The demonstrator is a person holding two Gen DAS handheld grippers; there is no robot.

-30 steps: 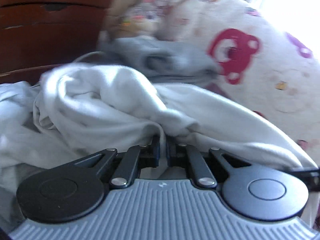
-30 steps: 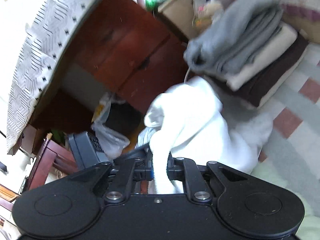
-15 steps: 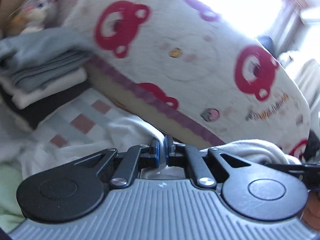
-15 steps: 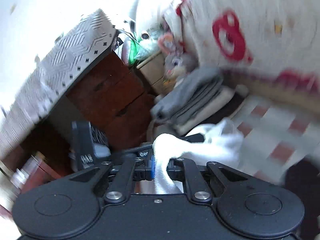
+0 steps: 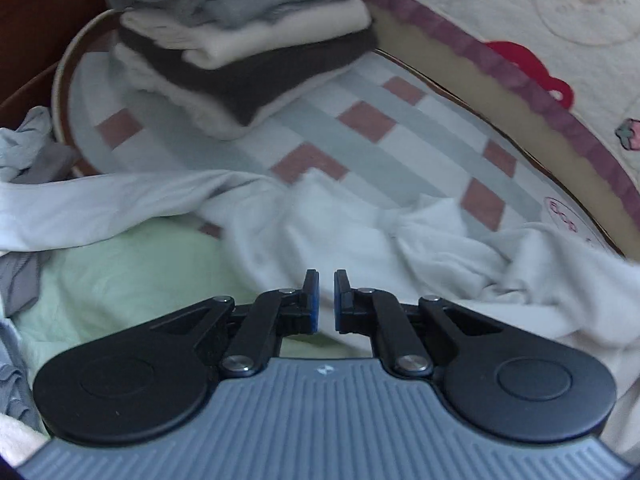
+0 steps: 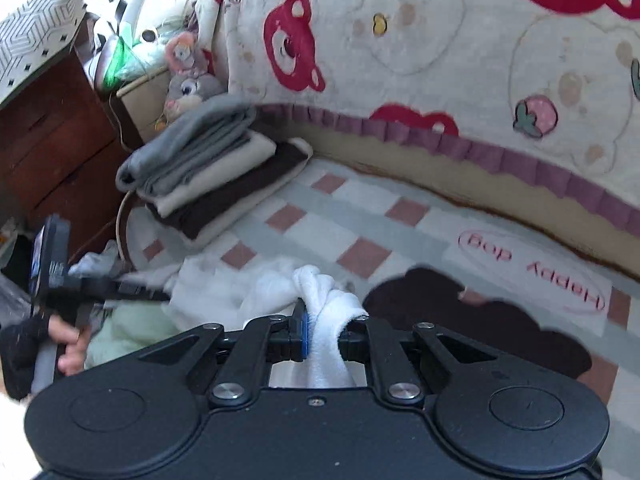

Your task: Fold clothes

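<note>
The right gripper point(image 6: 322, 330) pinches a bunched edge of the white garment point(image 5: 420, 248), which lies rumpled on the checked bedsheet point(image 5: 400, 140). The left gripper point(image 5: 326, 300) looks pressed together, holding nothing visible. Both hands should pull the cloth taut and flat before creasing.

A home bedroom — a bed spread with a checked sheet point(image 6: 360, 216) in pale grey and pink, and a bear-print quilt point(image 6: 420, 40) bunched along its far side. A stack of folded clothes point(image 6: 208, 168) sits at the bed's corner, a plush rabbit point(image 6: 188, 88) behind it — beside them stands a dark wooden dresser point(image 6: 48, 140).
</note>
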